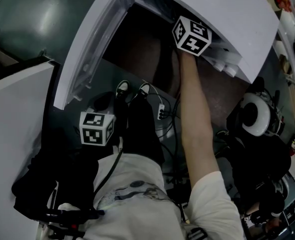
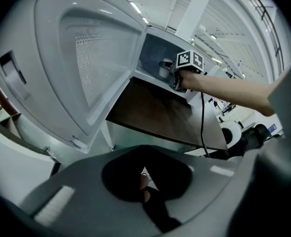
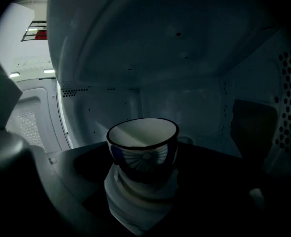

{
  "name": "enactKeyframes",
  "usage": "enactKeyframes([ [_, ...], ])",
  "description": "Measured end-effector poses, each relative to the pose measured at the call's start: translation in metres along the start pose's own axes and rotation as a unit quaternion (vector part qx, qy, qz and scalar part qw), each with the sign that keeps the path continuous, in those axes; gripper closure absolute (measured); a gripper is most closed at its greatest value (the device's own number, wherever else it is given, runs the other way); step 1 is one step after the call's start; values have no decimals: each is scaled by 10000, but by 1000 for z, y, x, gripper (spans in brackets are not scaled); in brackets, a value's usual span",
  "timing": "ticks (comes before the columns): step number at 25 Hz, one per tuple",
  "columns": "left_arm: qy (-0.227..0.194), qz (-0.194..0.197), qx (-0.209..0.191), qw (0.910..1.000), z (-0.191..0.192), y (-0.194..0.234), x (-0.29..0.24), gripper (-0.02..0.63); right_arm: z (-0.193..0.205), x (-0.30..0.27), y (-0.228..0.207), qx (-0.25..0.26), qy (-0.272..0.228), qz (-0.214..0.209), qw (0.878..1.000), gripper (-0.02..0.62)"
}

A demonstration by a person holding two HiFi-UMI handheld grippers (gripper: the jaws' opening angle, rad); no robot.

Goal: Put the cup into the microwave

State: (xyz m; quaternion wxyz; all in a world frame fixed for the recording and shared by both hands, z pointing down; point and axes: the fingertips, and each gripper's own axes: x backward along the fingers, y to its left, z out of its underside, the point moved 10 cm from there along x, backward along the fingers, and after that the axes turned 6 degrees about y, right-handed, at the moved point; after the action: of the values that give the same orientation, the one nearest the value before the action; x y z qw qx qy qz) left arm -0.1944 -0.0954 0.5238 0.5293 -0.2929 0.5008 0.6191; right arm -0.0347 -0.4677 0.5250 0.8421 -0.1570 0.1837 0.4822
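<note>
left tool [image 2: 144, 181]: low, close to the body, well short of the microwave [image 1: 227, 19]. Jaws together, nothing between them. It points up at the open front from below the desk [image 2: 155, 115] edge.

desk: dark brown top, front edge runs between the left tool and the cavity mouth. The strip in front of the mouth is bare. Black cable [image 2: 201, 117] hangs from the right tool down across the desk's front edge.

door [image 2: 86, 63]: swung fully open to the left, hinged on the left side of the cavity, inner face with dotted window toward the left tool. The mouth is unobstructed across its width, and the person's bare forearm [image 1: 197, 124] passes through the right part of it.

right tool [image 3: 142, 174]: reaches into the cavity, marker cube just at the mouth in the head view. Jaws clamped on the cup [image 3: 143, 142], pale pads wrapped round its lower half.

cup: upright, rim level, dark band with a pale fan pattern on the side, light inside. It's inside the cavity, roughly centred left to right. Can't tell if its base touches the cavity floor, since the pads cover it.

clearance round the cup: rear wall [image 3: 180, 105] well behind it, perforated right wall [image 3: 288, 107] well apart, ceiling well above the rim. Left side is open to the door opening.
</note>
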Motion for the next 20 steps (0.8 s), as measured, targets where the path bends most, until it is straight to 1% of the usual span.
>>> enactKeyframes([
  [6,-21,96,-76,9999,1,-7,-1,606,4,7,-5,-110,119,-142,9998,186],
  [12,-155,259,-267,9992,-2,-16,3,606,15,47,2,-238,263,-176,9992,191],
  [13,-182,293,-302,9989,-3,-18,5,606,17,60,6,-246,246,-162,9993,219],
  [16,-292,409,-464,9977,-9,-26,11,606,24,108,22,-261,110,10,9996,364],
  [18,-404,501,-601,9961,-14,-32,16,606,27,143,32,-305,4,222,9993,477],
  [19,-466,547,-668,9952,-17,-36,19,606,28,160,37,-322,-34,317,9990,555],
  [20,-526,592,-730,9942,-19,-39,22,606,28,176,42,-333,-62,386,9987,594],
])
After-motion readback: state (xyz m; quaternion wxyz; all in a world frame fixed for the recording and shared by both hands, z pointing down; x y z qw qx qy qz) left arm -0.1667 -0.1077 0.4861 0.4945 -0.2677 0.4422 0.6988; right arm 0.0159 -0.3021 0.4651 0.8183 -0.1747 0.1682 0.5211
